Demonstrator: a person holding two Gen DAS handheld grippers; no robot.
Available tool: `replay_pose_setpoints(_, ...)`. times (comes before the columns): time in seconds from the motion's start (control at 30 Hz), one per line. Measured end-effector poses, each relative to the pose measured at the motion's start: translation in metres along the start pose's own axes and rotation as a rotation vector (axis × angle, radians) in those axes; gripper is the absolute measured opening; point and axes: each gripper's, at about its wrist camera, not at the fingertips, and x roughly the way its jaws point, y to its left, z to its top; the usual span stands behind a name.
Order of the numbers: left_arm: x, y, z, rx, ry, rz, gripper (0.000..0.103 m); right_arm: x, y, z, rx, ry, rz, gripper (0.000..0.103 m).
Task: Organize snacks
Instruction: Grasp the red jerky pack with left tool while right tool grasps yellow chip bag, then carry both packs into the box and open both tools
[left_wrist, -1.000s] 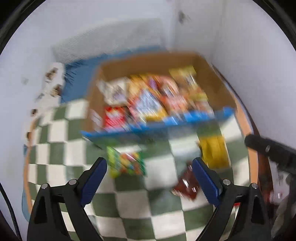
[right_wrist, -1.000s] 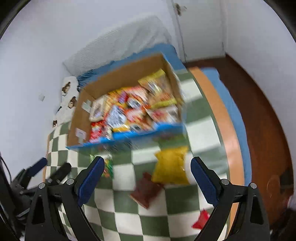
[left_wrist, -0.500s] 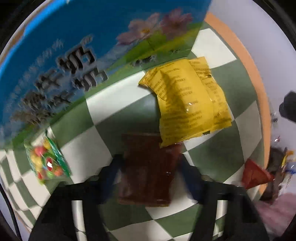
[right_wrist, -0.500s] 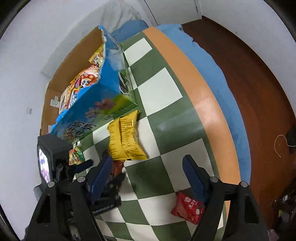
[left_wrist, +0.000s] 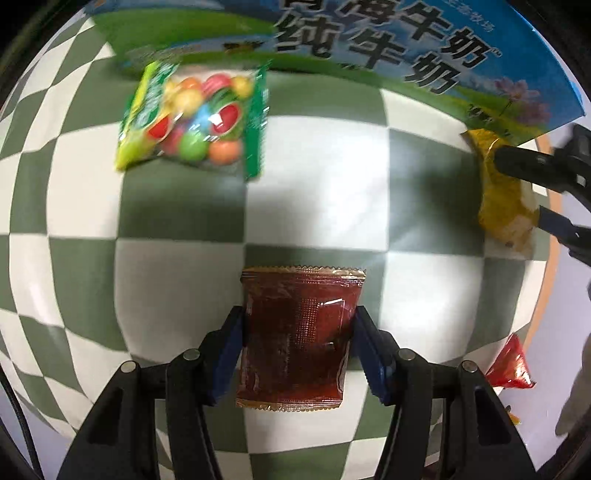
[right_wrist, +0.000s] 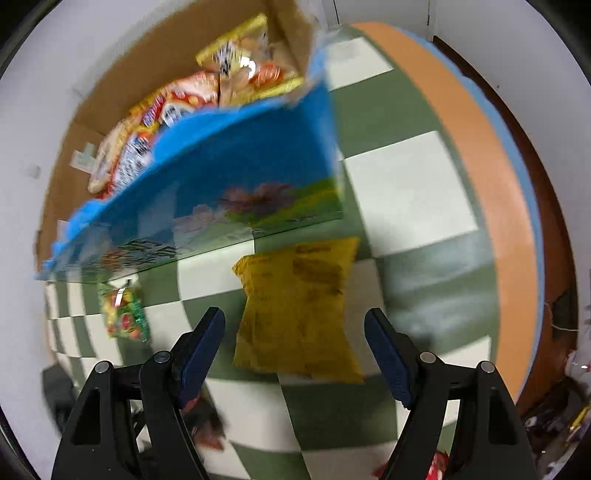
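A dark red snack packet (left_wrist: 295, 350) lies flat on the green-and-white checked cloth (left_wrist: 332, 184). My left gripper (left_wrist: 297, 321) points down at it, and its blue pads press on the packet's two long edges. A yellow snack bag (right_wrist: 299, 302) lies just in front of the blue printed box (right_wrist: 229, 166). My right gripper (right_wrist: 294, 325) straddles the bag, open, with a gap at each pad. In the left wrist view the yellow bag (left_wrist: 498, 199) sits between the right gripper's black fingers (left_wrist: 524, 166). A green bag of coloured candy balls (left_wrist: 192, 118) lies near the box.
The box (left_wrist: 406, 44) holds several snack bags (right_wrist: 184, 96) and stands close behind both grippers. A small red packet (left_wrist: 509, 365) lies at the cloth's right side. An orange and blue border (right_wrist: 491, 177) rims the cloth, with brown floor beyond.
Both grippers have dropped from high above the box to just over the cloth. The left jaws narrowed onto the dark red packet. The right jaws narrowed around the yellow bag.
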Motion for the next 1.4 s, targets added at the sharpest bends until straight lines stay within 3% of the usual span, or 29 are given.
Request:
replay_pose_setpoints(0.23,0.001,0.009,-0.019,-0.024,-0.004,0.025,0.055,0.022,0.026,-0.024,-0.158,0.033,-0.039,0.072)
replay_pose_setpoints(0.43,0.01,0.014,-0.047,-0.005,0.021,0.066,0.055,0.025,0.037,-0.089,-0.292,0.114,-0.043,0.072)
replay_pose_setpoints(0.6,0.023,0.0,-0.049,0.051,0.04,0.087,0.061,0.033,0.032,-0.132,-0.302,0.17,-0.045,0.074)
replay_pose_setpoints(0.83,0.038,-0.011,-0.05,0.095,0.039,0.089,0.066,0.044,0.021,-0.14,-0.199,0.179,-0.005,0.094)
replay_pose_setpoints(1.03,0.02,0.018,-0.058,0.084,0.038,0.066,0.066,0.047,0.014,-0.132,-0.098,0.178,0.042,0.095)
replay_pose_setpoints(1.13,0.021,0.02,-0.063,0.06,0.037,0.084,0.066,0.044,0.008,-0.127,-0.067,0.161,0.073,0.092)
replay_pose_setpoints(1.2,0.019,0.033,-0.067,0.043,0.028,0.086,0.06,0.039,0.005,-0.125,-0.096,0.132,0.038,0.077)
replay_pose_setpoints(1.23,0.018,0.032,-0.072,0.036,0.029,0.088,0.058,0.038,0.007,-0.125,-0.112,0.128,0.028,0.076)
replay_pose_setpoints(1.27,0.019,0.034,-0.076,-0.005,0.078,0.111,0.057,0.037,0.009,-0.126,-0.129,0.127,0.022,0.073)
replay_pose_setpoints(1.4,0.018,0.037,-0.086,-0.009,0.095,0.108,0.057,0.032,0.016,-0.142,-0.183,0.141,0.028,0.073)
